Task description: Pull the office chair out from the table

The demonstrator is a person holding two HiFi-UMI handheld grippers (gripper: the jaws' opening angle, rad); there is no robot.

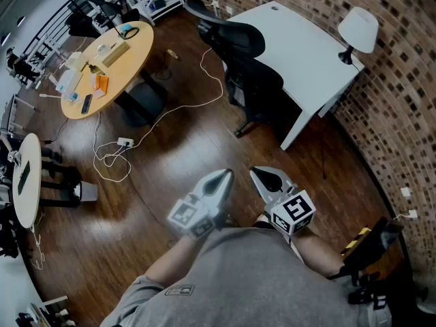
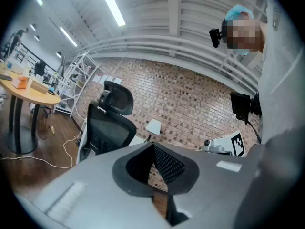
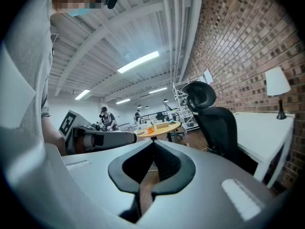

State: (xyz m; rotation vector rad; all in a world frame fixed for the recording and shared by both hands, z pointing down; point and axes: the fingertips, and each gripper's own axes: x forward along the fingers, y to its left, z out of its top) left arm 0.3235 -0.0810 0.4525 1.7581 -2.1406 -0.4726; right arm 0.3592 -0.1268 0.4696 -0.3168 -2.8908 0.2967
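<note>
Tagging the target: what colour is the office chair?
The office chair is black all over; the head view shows it best.

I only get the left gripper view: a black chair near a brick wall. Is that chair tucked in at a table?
Observer: Yes. The head view shows the office chair standing right against the long edge of a white table.
Operator: Is either gripper touching the chair?
Observer: No. The left gripper and right gripper are close to the person's body, with wooden floor between them and the chair.
Operator: Is the other gripper holding something?
Observer: No. The right gripper view shows its jaws shut with nothing between them.
</note>
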